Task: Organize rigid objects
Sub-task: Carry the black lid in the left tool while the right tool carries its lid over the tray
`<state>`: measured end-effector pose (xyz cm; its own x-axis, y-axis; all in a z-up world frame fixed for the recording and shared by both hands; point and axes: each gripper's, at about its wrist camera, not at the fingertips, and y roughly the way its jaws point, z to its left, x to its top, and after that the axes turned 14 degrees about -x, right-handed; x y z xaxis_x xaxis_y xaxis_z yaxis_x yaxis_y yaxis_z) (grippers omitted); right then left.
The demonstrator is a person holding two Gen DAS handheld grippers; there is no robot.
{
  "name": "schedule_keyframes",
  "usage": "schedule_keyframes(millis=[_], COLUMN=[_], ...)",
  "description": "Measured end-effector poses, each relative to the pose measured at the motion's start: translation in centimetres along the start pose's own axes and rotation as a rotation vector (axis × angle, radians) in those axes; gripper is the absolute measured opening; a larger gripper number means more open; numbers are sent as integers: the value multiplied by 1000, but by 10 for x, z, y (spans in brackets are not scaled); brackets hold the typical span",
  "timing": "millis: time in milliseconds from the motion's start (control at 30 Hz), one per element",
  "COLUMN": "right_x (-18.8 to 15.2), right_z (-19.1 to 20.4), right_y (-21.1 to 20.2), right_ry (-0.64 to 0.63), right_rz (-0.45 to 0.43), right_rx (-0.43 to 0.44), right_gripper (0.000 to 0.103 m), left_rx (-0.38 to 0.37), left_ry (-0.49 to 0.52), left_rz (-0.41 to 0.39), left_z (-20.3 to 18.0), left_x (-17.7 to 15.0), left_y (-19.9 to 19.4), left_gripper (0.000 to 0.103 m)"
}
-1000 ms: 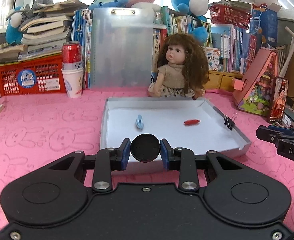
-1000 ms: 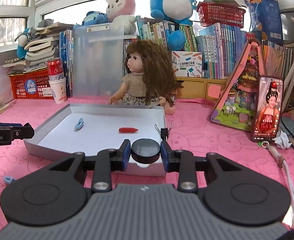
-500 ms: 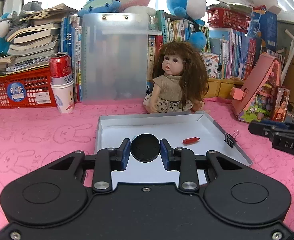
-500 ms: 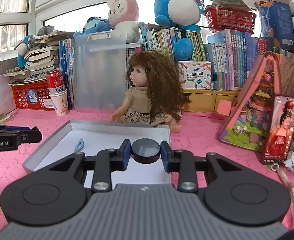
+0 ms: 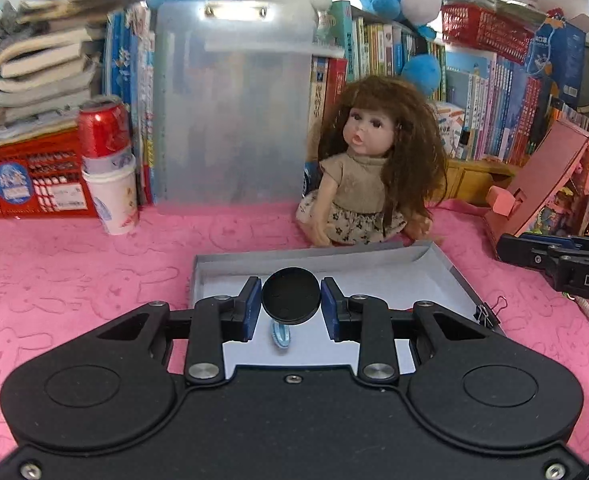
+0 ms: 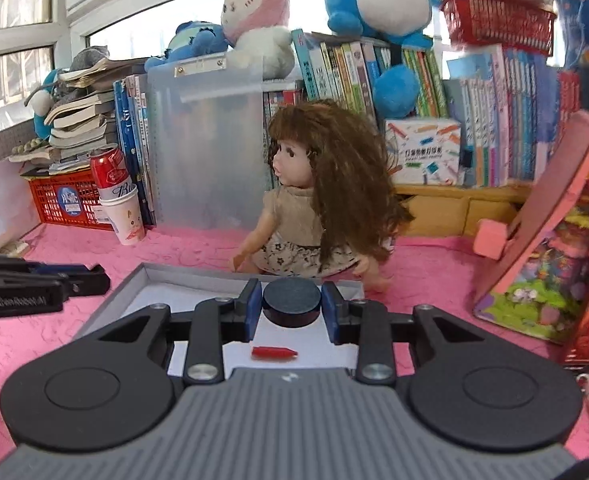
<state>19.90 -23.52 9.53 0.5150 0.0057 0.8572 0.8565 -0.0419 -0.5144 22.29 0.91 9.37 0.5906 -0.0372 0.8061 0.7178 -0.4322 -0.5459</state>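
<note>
My left gripper (image 5: pixel 291 300) is shut on a flat black round disc (image 5: pixel 290 295), held above the grey shallow tray (image 5: pixel 450 272). Under it a small light-blue clip (image 5: pixel 281 335) lies on the tray's white floor. My right gripper (image 6: pixel 291 305) is shut on a thick dark round puck (image 6: pixel 291 303), also over the tray (image 6: pixel 134 280). A small red piece (image 6: pixel 273 353) lies on the tray floor just below the right jaws. Each gripper shows at the edge of the other's view, the right gripper (image 5: pixel 562 258) on the right and the left gripper (image 6: pixel 34 284) on the left.
A long-haired doll (image 5: pixel 368 172) sits just behind the tray. A red can in a paper cup (image 5: pixel 108 164), a translucent clipboard (image 5: pixel 230 108), books and plush toys line the back. A pink toy house (image 6: pixel 554 264) leans at the right. A binder clip (image 5: pixel 488 312) grips the tray's right rim.
Both grippers have moved forward and up over the tray with their discs still held. The doll and back shelf look closer; the blue clip and red piece now lie under the jaws.
</note>
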Motion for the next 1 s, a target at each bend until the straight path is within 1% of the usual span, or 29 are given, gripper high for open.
schedule_keyframes(millis=[100,300,433,667,1000], right_x=[6,4,-1,-4,-12], right_z=[1,7,12,27,43], right_y=[17,56,79,103,131], right_ry=[14,41,59,23,21], right_rz=[50,165,223,242,262], right_rx=[12,36,29,-1,-18], right_gripper=[37,37,37,38,38], left_rx=[-10,-17,3,56,67], left_ry=[-24,-63,-92,-72,-87], left_rz=[40,119,153,164,171], left_z=[7,18,27,33,43], left_x=[6,8,11,14,11], left_y=[15,46,65,90,112], left_gripper=[30,30,30,30,30])
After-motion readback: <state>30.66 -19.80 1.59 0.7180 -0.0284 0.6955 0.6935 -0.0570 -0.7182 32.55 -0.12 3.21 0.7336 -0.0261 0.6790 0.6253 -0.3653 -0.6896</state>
